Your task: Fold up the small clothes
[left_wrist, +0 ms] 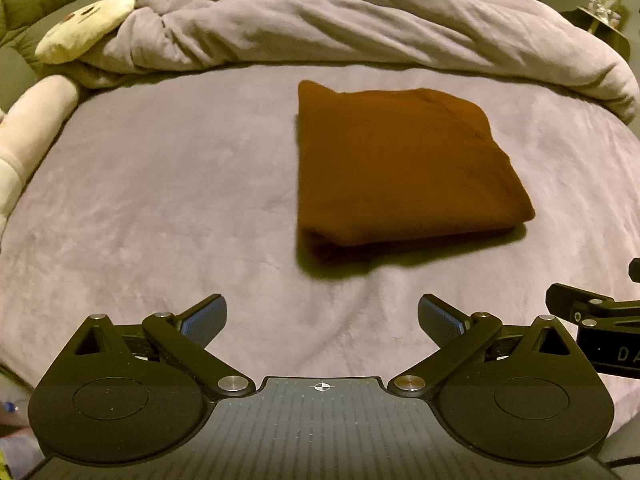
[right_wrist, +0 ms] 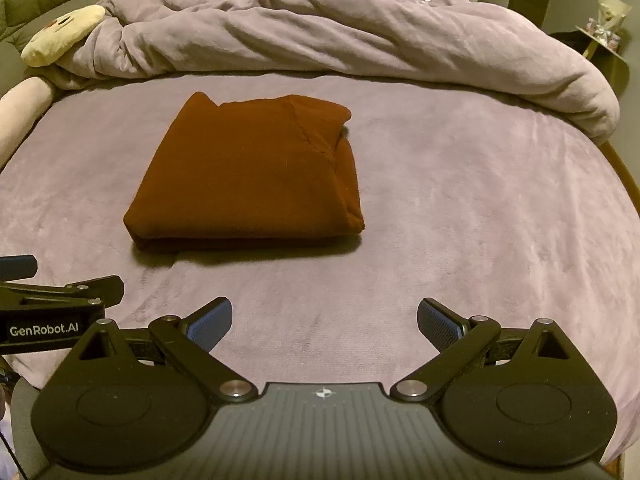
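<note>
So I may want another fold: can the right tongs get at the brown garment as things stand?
Probably yes. The right tongs are open and empty, and only bare bedsheet lies between them and the folded brown garment, ahead and slightly left.

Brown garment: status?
Left gripper and right gripper open, empty. Brown garment folded on bed. Rumpled duvet behind, clear.

Both wrist views low, forward over bed (left_wrist: 160, 200), sharing garment (right_wrist: 248, 176)
</note>
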`<state>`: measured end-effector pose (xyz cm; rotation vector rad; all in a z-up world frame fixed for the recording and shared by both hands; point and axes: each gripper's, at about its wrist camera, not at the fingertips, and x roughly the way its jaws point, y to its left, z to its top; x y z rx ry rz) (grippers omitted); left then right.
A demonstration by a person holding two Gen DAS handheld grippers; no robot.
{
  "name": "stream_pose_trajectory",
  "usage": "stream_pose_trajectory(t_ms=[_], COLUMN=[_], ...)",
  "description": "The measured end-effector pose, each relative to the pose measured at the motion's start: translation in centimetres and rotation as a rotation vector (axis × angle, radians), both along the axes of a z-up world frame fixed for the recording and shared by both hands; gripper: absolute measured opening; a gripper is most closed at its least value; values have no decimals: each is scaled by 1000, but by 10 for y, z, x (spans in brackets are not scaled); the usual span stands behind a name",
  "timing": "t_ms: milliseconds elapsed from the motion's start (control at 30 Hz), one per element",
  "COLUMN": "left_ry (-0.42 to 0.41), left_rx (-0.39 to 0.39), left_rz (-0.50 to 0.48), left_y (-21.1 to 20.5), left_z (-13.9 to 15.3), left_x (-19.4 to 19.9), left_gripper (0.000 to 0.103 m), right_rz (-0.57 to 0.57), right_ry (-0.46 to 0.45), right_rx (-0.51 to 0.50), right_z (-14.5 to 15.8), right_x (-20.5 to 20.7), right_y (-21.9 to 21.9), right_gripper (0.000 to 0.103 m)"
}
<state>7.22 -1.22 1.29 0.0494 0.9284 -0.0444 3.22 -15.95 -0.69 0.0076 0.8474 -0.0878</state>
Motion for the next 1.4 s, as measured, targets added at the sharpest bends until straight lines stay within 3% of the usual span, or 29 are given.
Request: stream_pose_trajectory(t_ms=[1400], left_ry=[-15], left_rx=[-11], left_rz=[-7], left_y=[-1], left_z=[-1], left_x=[-9], left_gripper=[103], right_rz=[-2], right_ry=[-25], right_rx=[1], right_z=[1], right_x=[-7], right_y=[-1], right_gripper=[99])
